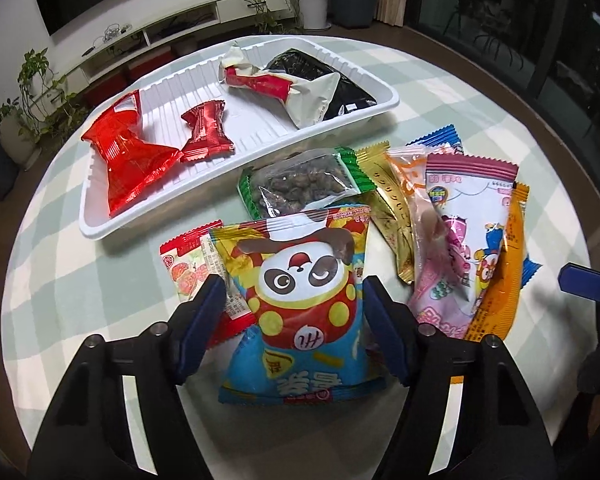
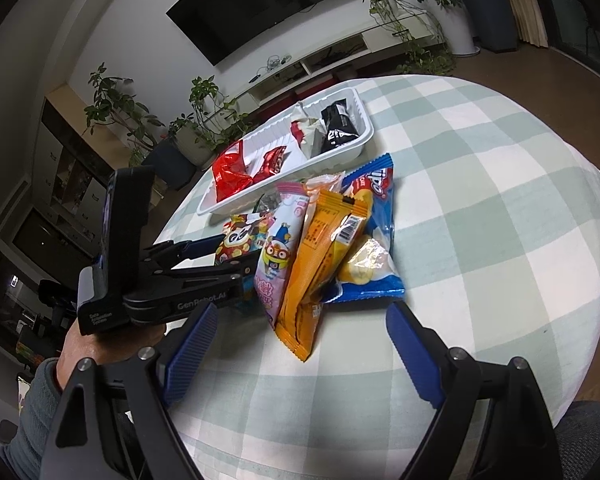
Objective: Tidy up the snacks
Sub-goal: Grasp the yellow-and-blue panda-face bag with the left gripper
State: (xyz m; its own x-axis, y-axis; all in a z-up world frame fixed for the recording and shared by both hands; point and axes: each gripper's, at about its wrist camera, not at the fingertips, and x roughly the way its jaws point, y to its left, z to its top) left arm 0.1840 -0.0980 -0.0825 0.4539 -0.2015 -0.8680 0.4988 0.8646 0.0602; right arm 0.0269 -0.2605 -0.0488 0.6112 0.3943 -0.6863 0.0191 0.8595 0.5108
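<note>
A panda-print snack bag (image 1: 300, 300) lies on the checked tablecloth at the near end of a pile of snacks. My left gripper (image 1: 292, 292) straddles it, one blue pad on each side. A strip of the red strawberry packet (image 1: 188, 268) shows between the left pad and the bag, so I read the jaws as open around it. The right wrist view shows the same gripper (image 2: 232, 260) reaching in from the left at the panda bag (image 2: 236, 242). My right gripper (image 2: 302, 312) stands open just short of the orange packet (image 2: 316, 264), gripping nothing.
A white tray (image 1: 100, 228) behind the pile holds two red bags, a white-and-red packet and a black packet. The pile also has a nut bag (image 1: 300, 188), a gold packet, a pink cartoon bag (image 1: 460, 240) and a blue bag (image 2: 376, 216). A hand and sleeve hold the left gripper.
</note>
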